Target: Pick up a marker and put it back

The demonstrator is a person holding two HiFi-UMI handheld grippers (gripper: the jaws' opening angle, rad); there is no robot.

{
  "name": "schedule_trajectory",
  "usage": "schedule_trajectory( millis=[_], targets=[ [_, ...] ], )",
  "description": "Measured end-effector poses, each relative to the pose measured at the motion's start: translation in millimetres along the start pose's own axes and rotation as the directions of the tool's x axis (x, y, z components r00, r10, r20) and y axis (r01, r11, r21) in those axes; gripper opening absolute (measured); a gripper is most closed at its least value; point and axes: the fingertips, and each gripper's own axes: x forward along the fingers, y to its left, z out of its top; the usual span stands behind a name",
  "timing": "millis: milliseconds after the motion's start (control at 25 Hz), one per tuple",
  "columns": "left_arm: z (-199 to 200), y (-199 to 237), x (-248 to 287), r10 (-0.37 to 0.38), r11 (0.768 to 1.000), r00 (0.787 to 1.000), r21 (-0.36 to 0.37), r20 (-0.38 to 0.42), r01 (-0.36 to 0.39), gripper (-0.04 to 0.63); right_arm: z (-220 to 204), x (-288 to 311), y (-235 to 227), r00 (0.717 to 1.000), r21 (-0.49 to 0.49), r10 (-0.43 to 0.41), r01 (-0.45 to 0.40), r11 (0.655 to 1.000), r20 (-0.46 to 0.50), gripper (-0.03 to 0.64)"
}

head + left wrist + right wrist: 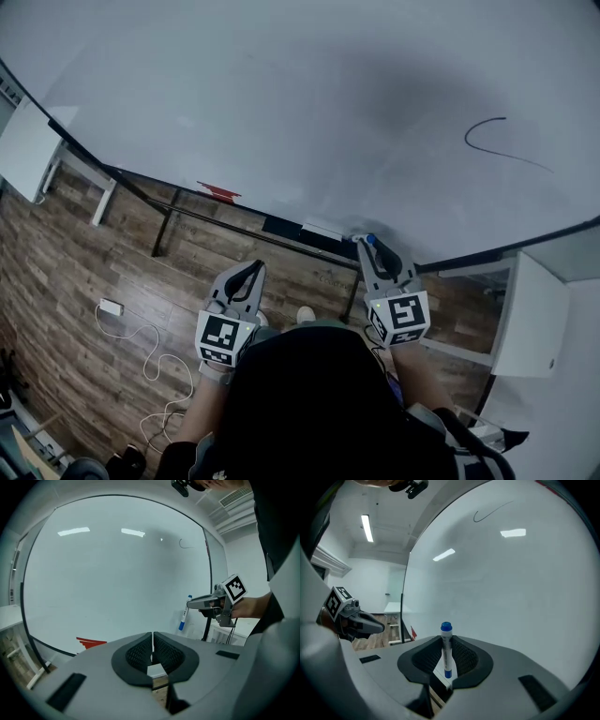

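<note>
A white marker with a blue cap (446,649) stands upright between the pads of my right gripper (447,645), which is shut on it. In the head view that gripper (367,247) holds the marker (369,240) just over the tray rail (281,226) at the whiteboard's lower edge. The left gripper view shows the marker (183,619) hanging cap-up from the right gripper's tips, close to the board. My left gripper (153,640) is shut with nothing between its pads and hangs lower left (255,270), off the board.
The big whiteboard (309,103) bears a black curved stroke (497,139) at right and a red mark (217,191) near its lower edge. A white block (323,228) lies on the tray. White tables (28,150) (530,314) flank the board. A cable (141,352) runs over the wooden floor.
</note>
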Motion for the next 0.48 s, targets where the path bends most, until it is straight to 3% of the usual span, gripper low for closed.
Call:
schedule_trajectory(
  millis=[240, 480],
  targets=[
    [4, -25, 27, -0.073, 0.997, 0.997, 0.011, -0.028, 0.073, 0.023, -26, -31, -42, 0.993, 0.042, -0.109, 0.11, 0.993, -0.035, 0.092],
    [-2, -44, 37, -0.121, 0.992, 0.991, 0.026, -0.058, 0.123, 0.023, -49, -46, -63, 0.986, 0.065, -0.152, 0.157, 0.986, -0.071, 0.092]
  ],
)
